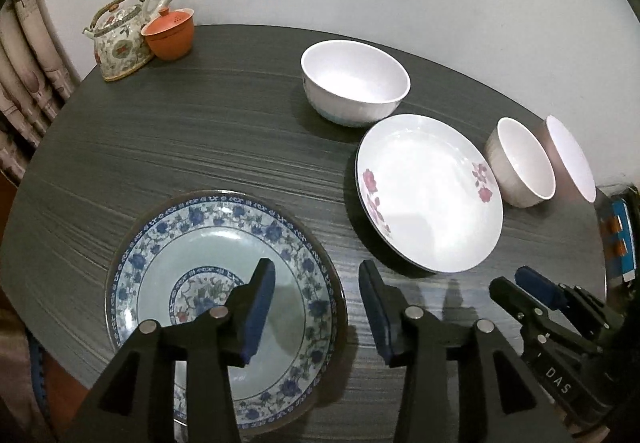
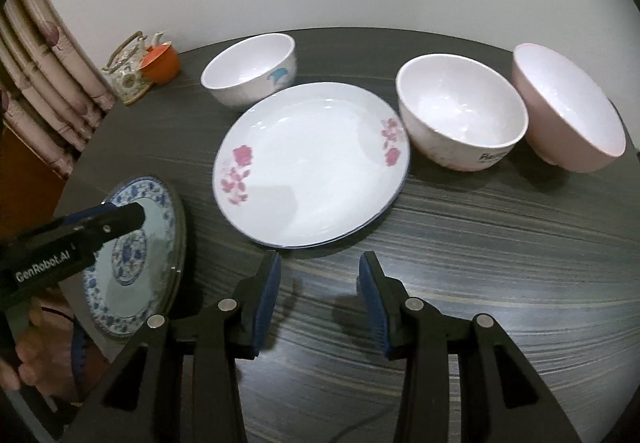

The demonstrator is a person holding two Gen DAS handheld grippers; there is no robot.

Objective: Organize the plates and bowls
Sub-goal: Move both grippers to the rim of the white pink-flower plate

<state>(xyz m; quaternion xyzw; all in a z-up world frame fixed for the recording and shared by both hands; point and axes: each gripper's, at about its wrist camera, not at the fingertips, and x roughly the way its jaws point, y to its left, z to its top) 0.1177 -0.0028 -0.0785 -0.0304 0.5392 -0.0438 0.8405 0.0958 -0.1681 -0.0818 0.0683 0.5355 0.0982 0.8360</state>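
A blue-patterned plate [image 1: 216, 291] [image 2: 136, 255] lies at the near left of the dark table [image 1: 200, 131]. My left gripper [image 1: 316, 307] [image 2: 120, 217] is open; its left finger hangs over the plate and its right finger over the table, so the plate's right rim lies between them. A white plate with pink flowers [image 1: 428, 191] [image 2: 312, 163] sits in the middle. My right gripper [image 2: 318, 303] [image 1: 532, 291] is open and empty, just short of that plate's near rim. Behind stand a white bowl with a blue mark [image 1: 354, 83] [image 2: 250, 71], a white bowl [image 1: 520, 163] [image 2: 460, 119] and a pink bowl [image 1: 570, 159] [image 2: 568, 111].
A patterned teapot [image 1: 120, 39] [image 2: 128, 75] and an orange lidded cup [image 1: 170, 33] [image 2: 160, 61] stand at the far left corner by a curtain [image 2: 44, 55]. A wall runs behind the table. A person's hand [image 2: 24, 355] holds the left gripper at the table's near left edge.
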